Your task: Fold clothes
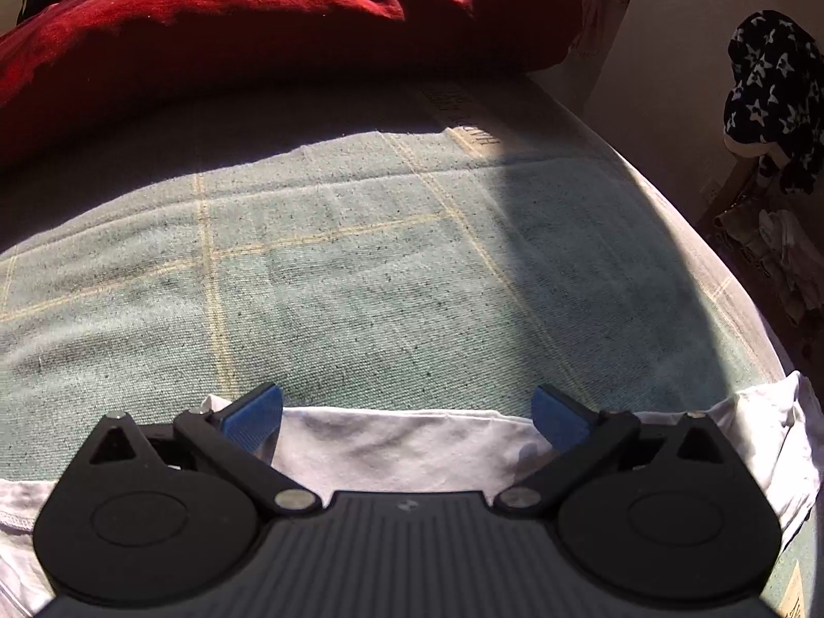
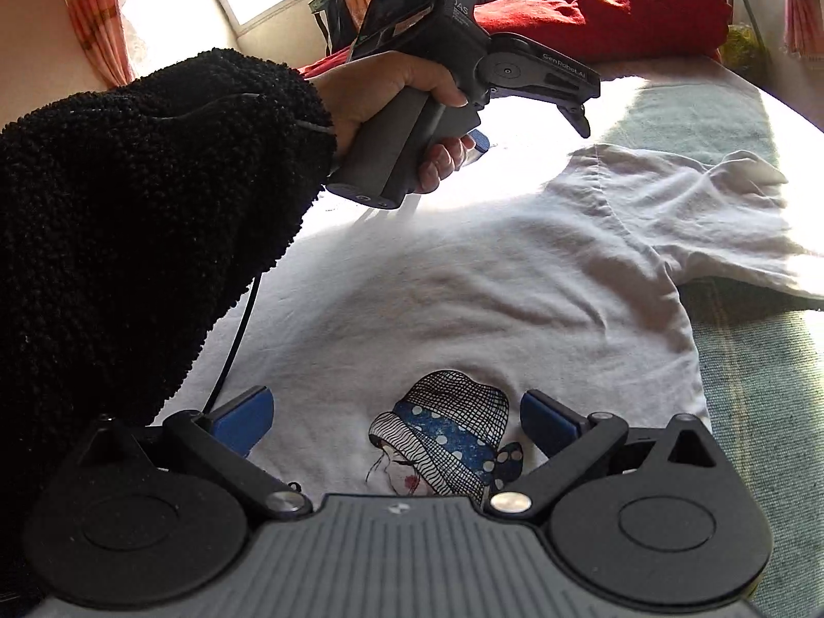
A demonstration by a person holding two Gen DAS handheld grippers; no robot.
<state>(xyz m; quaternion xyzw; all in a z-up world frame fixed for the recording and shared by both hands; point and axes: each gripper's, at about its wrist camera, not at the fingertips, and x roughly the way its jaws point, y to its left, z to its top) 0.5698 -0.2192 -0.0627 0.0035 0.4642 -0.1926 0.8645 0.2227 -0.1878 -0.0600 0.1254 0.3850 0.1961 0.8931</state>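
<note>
White T-shirt flat on green bedcover — red pillow behind.

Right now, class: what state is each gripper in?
Left gripper: open, holding nothing, over the white T-shirt edge.
Right gripper: open, holding nothing, above the shirt's print.

Each gripper has a ribbed grey body, black round pivot discs, silver screws and blue pads; the left gripper bears "GenRobot.AI" lettering. At nine o'clock, a fuzzy black sleeve with a thin black cable.
</note>
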